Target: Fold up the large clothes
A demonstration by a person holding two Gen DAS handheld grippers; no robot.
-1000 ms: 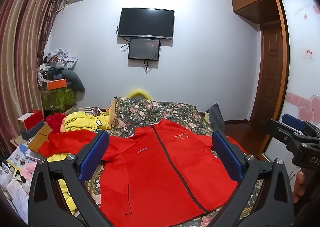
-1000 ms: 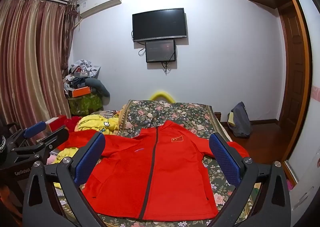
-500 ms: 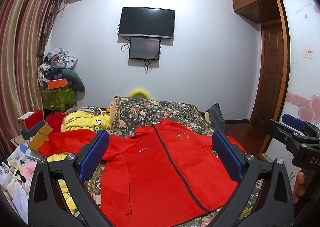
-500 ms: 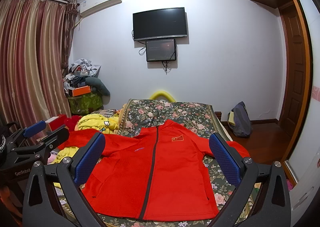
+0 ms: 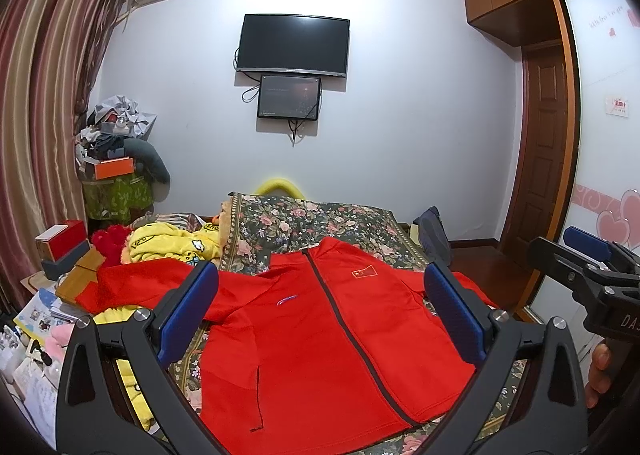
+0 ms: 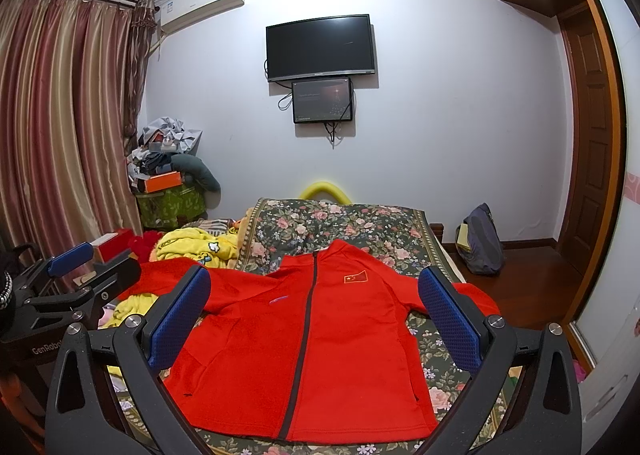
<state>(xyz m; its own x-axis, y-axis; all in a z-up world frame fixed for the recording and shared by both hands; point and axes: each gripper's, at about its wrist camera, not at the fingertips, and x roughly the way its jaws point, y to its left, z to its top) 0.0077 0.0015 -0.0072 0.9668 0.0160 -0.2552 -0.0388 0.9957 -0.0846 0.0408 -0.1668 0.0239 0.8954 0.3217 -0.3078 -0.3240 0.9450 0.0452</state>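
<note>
A red zip-up jacket [image 5: 320,335] lies face up and spread flat on a floral bedspread [image 5: 312,219], sleeves out to both sides, collar toward the far wall. It also shows in the right wrist view [image 6: 312,339]. My left gripper [image 5: 320,315] is open and empty, held above the jacket's near hem. My right gripper [image 6: 316,319] is open and empty too, above the jacket's lower half. The right gripper appears at the right edge of the left wrist view [image 5: 588,271]; the left gripper appears at the left edge of the right wrist view [image 6: 76,279].
Yellow clothes [image 6: 196,247] and a red plush item [image 5: 110,237] lie left of the jacket. Boxes and papers [image 5: 60,251] crowd the left bedside. A cluttered pile [image 6: 168,167] stands by the curtain. A backpack [image 6: 480,239] sits on the floor right, near the wooden door [image 6: 588,159].
</note>
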